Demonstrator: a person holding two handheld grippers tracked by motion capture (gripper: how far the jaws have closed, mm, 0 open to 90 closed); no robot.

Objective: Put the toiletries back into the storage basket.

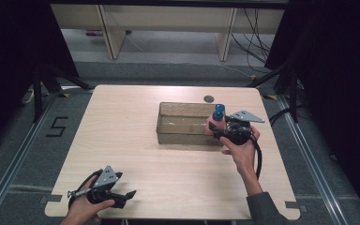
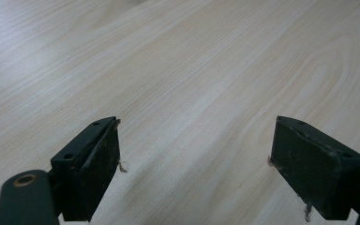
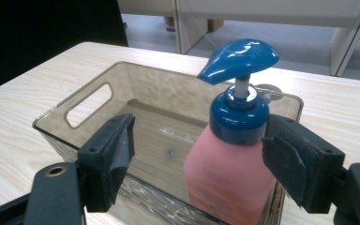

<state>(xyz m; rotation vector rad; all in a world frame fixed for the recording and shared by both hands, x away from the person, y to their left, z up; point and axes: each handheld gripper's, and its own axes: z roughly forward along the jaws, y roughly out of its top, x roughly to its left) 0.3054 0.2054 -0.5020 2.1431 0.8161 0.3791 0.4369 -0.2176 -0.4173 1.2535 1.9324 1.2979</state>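
Two hands come in over the near edge of the counter [image 1: 136, 154], a pale wood-grain top with rounded corners. Nearest, at the front left corner, the left tongs [image 2: 194, 164] sit low over bare wood with their jaws spread wide and nothing between them. Their grey three-cornered plate [image 1: 107, 176] points upward.

Farther in and to the right, a sleeved forearm reaches forward with the right tongs [image 3: 197, 161]. Their jaws stand apart on either side of a pink pump bottle [image 3: 227, 176] with a blue cap and spout; the right jaw is just beside or touching the bottle's shoulder, the left jaw is well clear, so the grip is released. The bottle stands upright at the near right corner of a clear, smoke-tinted bin [image 1: 180, 123]; whether it is inside the wall or right against it I cannot tell. The bin has a cut-out handle at its far end.

Beyond the bin, a small round grommet [image 1: 208, 98] sits in the counter. Past the far edge lies grey floor, with a "5" marked on it [image 1: 57, 126] at left, beige furniture legs [image 1: 112, 33] and loose cables [image 1: 255, 42] at the back, with dark curtains on both sides.
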